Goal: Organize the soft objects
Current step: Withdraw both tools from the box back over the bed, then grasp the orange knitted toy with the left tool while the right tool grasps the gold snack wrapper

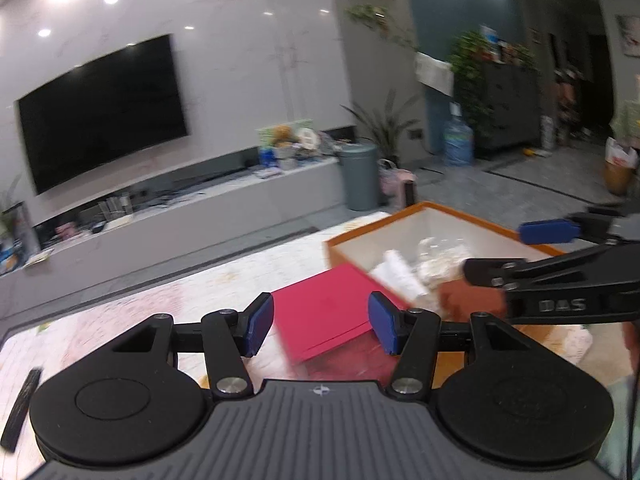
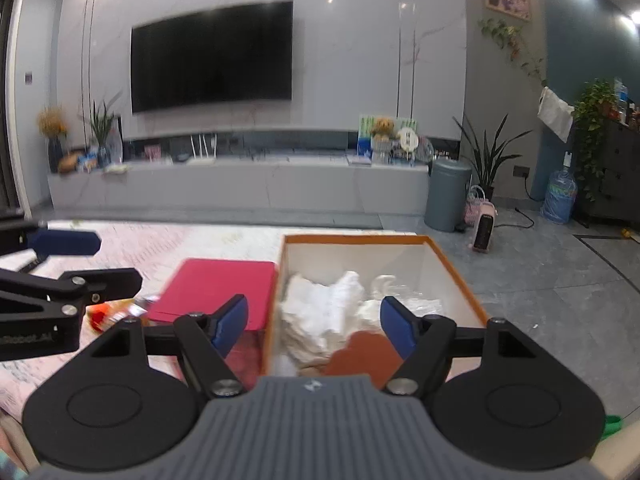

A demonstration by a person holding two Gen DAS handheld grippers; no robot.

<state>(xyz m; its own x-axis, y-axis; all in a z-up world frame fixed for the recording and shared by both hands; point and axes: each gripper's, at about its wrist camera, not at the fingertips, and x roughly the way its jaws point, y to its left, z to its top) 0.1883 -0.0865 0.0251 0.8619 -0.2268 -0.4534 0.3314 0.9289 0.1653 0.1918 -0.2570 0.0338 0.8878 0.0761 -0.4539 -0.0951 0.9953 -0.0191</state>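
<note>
Both of my grippers stand with jaws apart and nothing between the blue pads: my left gripper (image 1: 321, 322) hangs over a red folder (image 1: 326, 312), my right gripper (image 2: 314, 326) over the near end of the orange box (image 2: 452, 268). Inside the box lie crumpled white cloths (image 2: 320, 316), a rust-brown piece (image 2: 362, 354) partly hidden behind my right gripper's body, and something clear and crinkled that I cannot make out. The folder lies on the patterned table (image 2: 160, 244), just beside the box. Beyond are a wall television (image 2: 212, 56), a low cabinet (image 2: 240, 186) and a grey bin (image 2: 446, 194), all blurred.
</note>
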